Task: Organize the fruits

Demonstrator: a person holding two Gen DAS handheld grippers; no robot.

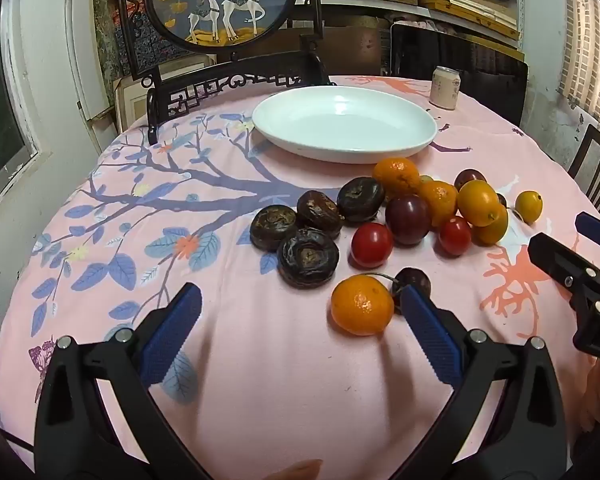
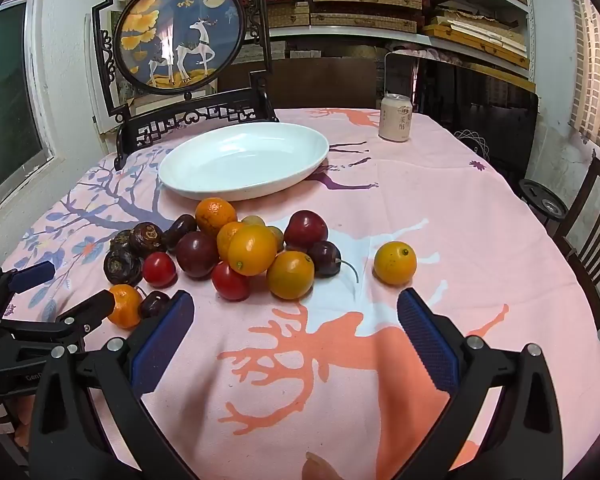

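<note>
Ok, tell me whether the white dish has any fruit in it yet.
Empty. The white dish shows only bare white inside in both views; all the fruit, like the nearest mandarin, lies on the tablecloth in front of it.

Your left gripper (image 1: 300, 320) sits low in the left wrist frame with its blue-padded fingers (image 1: 172, 332) spread wide and nothing between them, while your right gripper (image 2: 296, 328) likewise fills the bottom of its own frame, jaws apart and holding nothing.
</note>
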